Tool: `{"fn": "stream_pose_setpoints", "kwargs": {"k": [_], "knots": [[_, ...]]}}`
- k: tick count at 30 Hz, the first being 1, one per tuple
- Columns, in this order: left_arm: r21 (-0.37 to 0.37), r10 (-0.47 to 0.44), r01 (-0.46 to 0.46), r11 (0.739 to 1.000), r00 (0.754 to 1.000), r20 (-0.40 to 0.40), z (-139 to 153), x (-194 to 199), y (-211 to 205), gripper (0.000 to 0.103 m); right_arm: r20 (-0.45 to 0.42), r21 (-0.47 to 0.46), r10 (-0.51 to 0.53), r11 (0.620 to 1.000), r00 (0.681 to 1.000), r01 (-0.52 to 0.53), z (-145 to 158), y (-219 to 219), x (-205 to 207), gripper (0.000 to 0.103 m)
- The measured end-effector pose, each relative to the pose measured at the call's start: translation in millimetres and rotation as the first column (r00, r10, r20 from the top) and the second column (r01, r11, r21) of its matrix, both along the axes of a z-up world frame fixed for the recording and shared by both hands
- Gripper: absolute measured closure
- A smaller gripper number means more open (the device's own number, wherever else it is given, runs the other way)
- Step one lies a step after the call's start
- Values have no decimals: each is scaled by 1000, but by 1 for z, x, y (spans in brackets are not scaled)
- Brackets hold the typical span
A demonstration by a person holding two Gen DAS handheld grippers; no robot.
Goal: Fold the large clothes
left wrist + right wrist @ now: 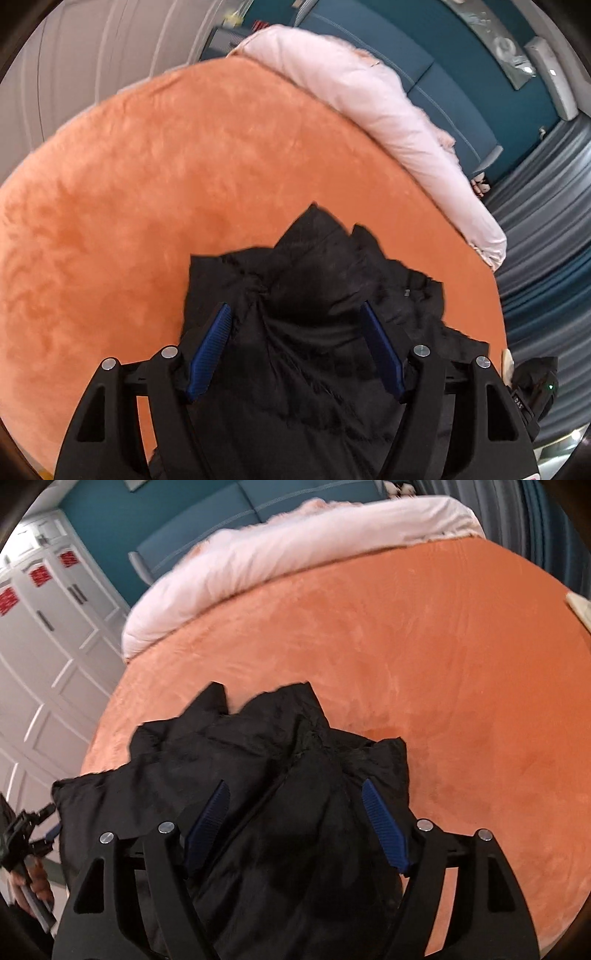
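From the left wrist view, my left gripper (pixel 295 314) hangs tilted down over the black jacket (pixel 314 295), its blue pads (pixel 210 354) spread wide with bunched cloth between them but not pinched. The jacket lies heaped on the near edge of the orange blanket (pixel 147 184), well apart from the white duvet (pixel 388 110) at the far side. My worry here is that the puffy cloth slumps out of shape, since nothing is pressing it; a stray layer could also snag on a pad if I pull away carelessly.

From the right wrist view, my right gripper (pixel 295 794) is angled down the same way, jaws spread over a ridge of the jacket (pixel 258 757), pads clear of it as far as I can judge through the dark folds. The left gripper (pixel 33 827) shows at the frame's left edge, just beside the jacket's corner. If I close here I may catch several layers and drag the heap off the blanket (pixel 443 664).
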State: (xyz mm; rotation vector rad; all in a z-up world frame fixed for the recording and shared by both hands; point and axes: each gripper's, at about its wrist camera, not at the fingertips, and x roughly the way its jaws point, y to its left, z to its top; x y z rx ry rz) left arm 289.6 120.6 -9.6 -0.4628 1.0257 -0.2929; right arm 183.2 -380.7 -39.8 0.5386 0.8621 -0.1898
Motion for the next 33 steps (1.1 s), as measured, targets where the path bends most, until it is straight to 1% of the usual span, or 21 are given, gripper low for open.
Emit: {"fn": "stream_pose_setpoints", "kwargs": {"k": [1,2,3,4,5,6,9,10,11,13,14,15,16,18,20,22,24,26,28,30,33], "knots": [[-5,-5,5,1000,1000,-10,-4,2,-3,36,-13,38,9,999,1000,-9,-7,0,5,43],[0,-11,11,1000,1000,-17,-7,4,-7,40,-27,45,12,999,1000,-10,-9,1,9,59],[12,-15,15,1000,1000,-15,-6,5,-9,46,-36,15,12,1000,999,-12,-8,3,10,84],[32,-24,25,999,1000,-7,-5,7,-12,63,-27,-1,25,1000,999,-25,-5,5,9,92],[72,-36,35,997,999,14,-1,7,-15,86,19,-3,27,1000,999,-27,6,5,5,97],[82,-44,41,996,999,25,0,8,-13,94,71,8,14,1000,997,-14,17,2,-1,99],[90,-33,25,996,996,86,15,9,-11,99,203,71,-51,997,978,37,46,-13,-22,99],[93,-32,22,995,994,101,18,11,-12,100,226,80,-66,996,972,49,50,-15,-26,99],[105,-30,20,994,995,97,17,14,-14,100,228,50,-71,997,971,61,50,-14,-26,99],[162,-23,15,987,999,42,1,23,-24,100,126,-69,-44,996,991,52,28,-3,-10,99],[202,-20,21,979,1000,-7,-15,28,-30,99,16,-118,-21,993,1000,23,1,2,4,97],[249,-13,23,968,999,-40,-29,32,-36,97,-73,-129,-5,992,997,-4,-23,5,13,90],[292,0,19,956,998,-63,-41,34,-39,93,-93,-149,-1,989,996,-13,-33,8,14,88],[289,31,-11,957,998,-62,-49,32,-36,90,-77,-202,-17,979,997,1,-26,13,11,87],[300,54,-39,953,998,-43,-37,24,-30,90,-60,-215,-49,976,997,35,-8,13,4,85],[341,53,-54,939,999,14,-15,12,-28,90,5,-243,-73,967,997,73,14,12,-10,85],[384,51,-106,917,987,151,24,-12,-31,93,98,-258,-77,961,992,100,43,16,-29,84],[394,-11,-99,914,963,268,62,-34,-48,92,153,-241,-16,969,988,53,66,35,-32,84],[383,-107,-24,924,942,317,85,-47,-76,90,175,-248,58,969,983,-13,78,61,-28,85],[393,-224,89,915,923,313,92,-56,-114,85,163,-277,190,951,968,-140,84,106,-18,85],[422,-331,200,884,906,265,78,-63,-156,81,111,-340,315,903,943,-262,77,150,-4,86]]}}
